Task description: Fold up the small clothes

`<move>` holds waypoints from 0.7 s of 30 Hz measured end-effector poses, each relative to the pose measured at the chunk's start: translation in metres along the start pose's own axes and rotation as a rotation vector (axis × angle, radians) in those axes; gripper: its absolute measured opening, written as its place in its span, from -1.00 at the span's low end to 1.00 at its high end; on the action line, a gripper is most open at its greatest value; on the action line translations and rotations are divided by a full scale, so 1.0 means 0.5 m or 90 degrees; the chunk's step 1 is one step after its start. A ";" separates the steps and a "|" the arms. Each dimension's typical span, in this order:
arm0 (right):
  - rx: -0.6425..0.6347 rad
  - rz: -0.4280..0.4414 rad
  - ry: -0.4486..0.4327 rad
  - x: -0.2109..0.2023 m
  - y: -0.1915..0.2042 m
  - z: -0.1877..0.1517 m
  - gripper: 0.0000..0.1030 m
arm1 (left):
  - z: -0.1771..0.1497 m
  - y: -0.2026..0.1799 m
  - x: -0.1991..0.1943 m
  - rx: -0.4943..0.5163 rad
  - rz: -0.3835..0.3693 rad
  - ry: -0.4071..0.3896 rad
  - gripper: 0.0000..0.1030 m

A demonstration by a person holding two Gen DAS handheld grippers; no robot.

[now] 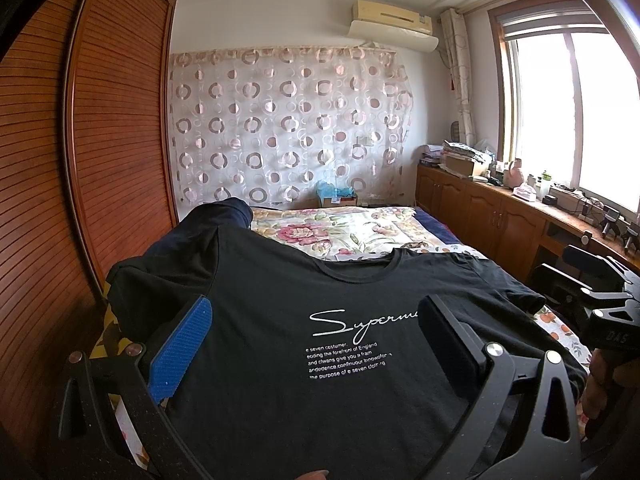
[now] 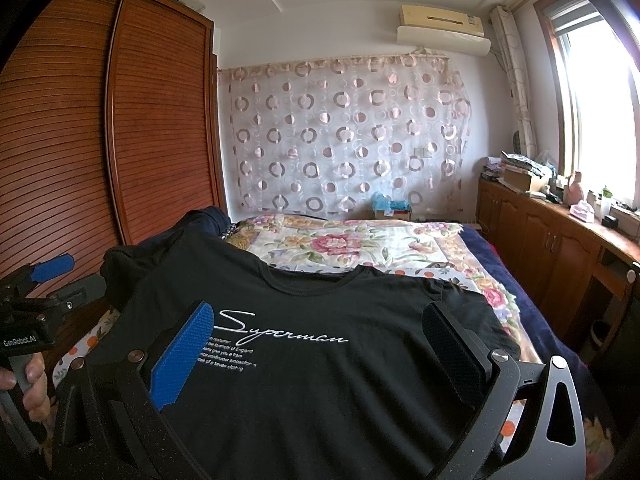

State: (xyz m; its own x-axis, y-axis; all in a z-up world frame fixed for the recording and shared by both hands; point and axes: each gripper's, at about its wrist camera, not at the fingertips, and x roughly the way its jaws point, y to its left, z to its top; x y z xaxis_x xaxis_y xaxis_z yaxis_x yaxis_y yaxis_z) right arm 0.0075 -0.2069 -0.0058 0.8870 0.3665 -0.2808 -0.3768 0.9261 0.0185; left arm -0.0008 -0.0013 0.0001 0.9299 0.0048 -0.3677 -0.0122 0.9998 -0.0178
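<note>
The black T-shirt [image 1: 304, 304] lies face up on the bed [image 1: 352, 228], collar toward the far end, white script print on the chest. I judge it light, limp and non-slip: it will sag from any single hold and drag wrinkles across the floral quilt [image 2: 344, 244] if pulled flat. It is not fragile. Recommended hold points, in my judgement, are a shoulder seam beside the collar [image 2: 316, 276] and the hem on the same side, pinching one layer of edge, not the middle of the panel.

My left gripper [image 1: 316, 344] hangs over the chest print with its jaws spread wide, nothing between them. My right gripper [image 2: 320, 344] hangs over the right half of the shirt, jaws also spread, empty. Neither touches the cloth as far as I can tell.

Hidden or unclear items:
- The near hem is cut off by the gripper bodies in both views.
- The left sleeve merges with a second dark garment [image 1: 224, 216] at the far left; I cannot tell where one ends.
- The right sleeve [image 1: 520, 296] hangs toward the bed's right edge, its end partly hidden.
- The wardrobe [image 1: 112, 140] on the left hides the floor beside the bed.
</note>
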 end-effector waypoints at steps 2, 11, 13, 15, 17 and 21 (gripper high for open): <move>0.001 0.000 0.001 -0.001 0.000 0.000 1.00 | -0.013 -0.005 -0.006 0.000 0.000 0.001 1.00; 0.001 0.000 0.001 0.000 -0.002 -0.001 1.00 | -0.014 -0.006 -0.007 0.001 0.000 0.001 1.00; 0.001 0.000 0.001 0.000 -0.001 -0.001 1.00 | -0.013 -0.005 -0.006 0.001 -0.001 0.001 1.00; 0.001 0.000 0.001 0.000 -0.002 -0.001 1.00 | -0.012 -0.005 -0.006 0.000 0.000 0.000 1.00; 0.001 0.000 0.001 0.000 -0.001 -0.001 1.00 | -0.014 -0.006 -0.007 0.000 -0.001 0.000 1.00; 0.001 0.000 0.000 0.000 -0.002 -0.001 1.00 | -0.005 -0.009 -0.016 0.001 0.000 -0.002 1.00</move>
State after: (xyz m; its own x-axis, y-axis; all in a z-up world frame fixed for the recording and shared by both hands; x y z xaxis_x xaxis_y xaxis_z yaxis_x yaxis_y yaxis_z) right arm 0.0077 -0.2077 -0.0061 0.8870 0.3666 -0.2808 -0.3765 0.9262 0.0198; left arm -0.0091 -0.0061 0.0006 0.9312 0.0041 -0.3645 -0.0108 0.9998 -0.0162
